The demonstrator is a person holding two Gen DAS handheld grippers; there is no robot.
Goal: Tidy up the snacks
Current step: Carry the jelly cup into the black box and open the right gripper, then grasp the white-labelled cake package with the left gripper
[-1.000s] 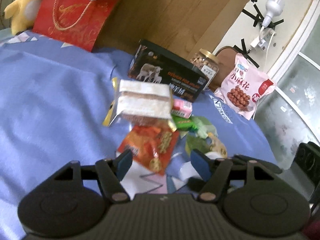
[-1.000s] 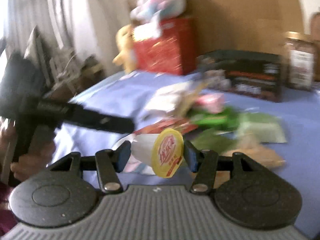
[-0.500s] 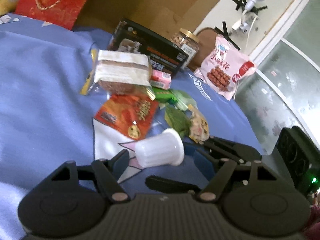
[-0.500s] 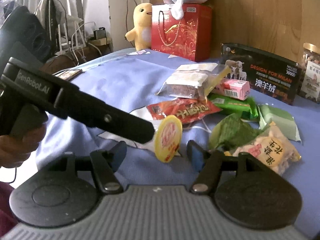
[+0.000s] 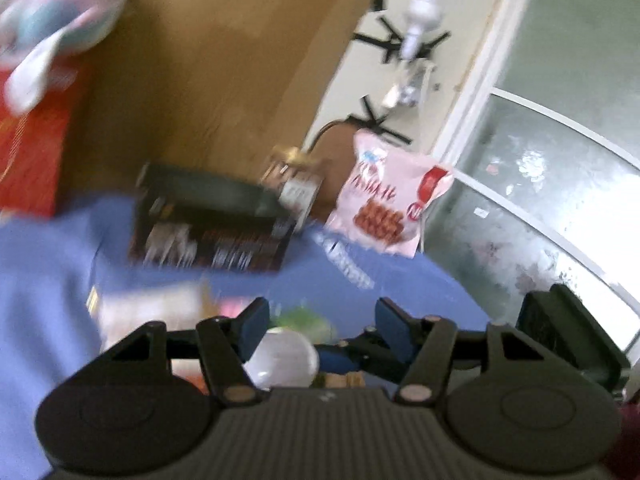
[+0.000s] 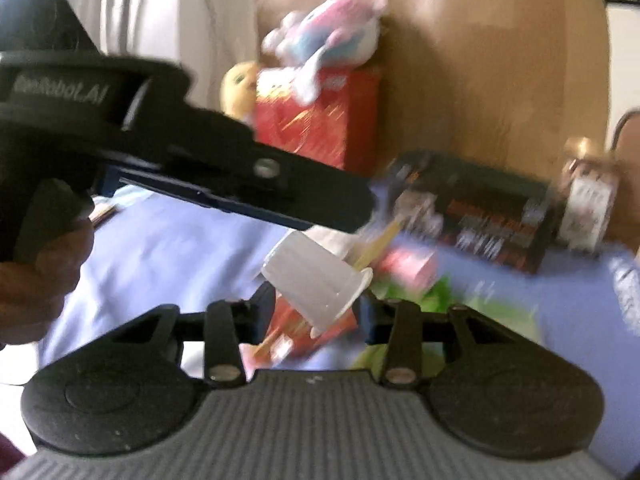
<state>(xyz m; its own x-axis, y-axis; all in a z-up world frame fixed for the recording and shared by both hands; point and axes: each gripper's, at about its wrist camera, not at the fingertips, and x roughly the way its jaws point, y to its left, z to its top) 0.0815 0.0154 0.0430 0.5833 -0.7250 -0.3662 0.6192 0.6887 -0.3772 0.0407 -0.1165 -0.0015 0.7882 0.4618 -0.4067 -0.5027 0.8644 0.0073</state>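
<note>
On my left wrist view, the boxed snack [image 5: 208, 224] sits mid-frame on the bed [image 5: 40, 280], the jar [image 5: 296, 184] just behind its right end, the puffed bag [image 5: 392, 204] further right. On my right wrist view, the cup [image 6: 316, 280] lies between my right tool [image 6: 316, 312] tips, my left tool [image 6: 240, 192] above it, the gift bag [image 6: 316, 116] behind, plush toy [image 6: 320, 40] on top.
</note>
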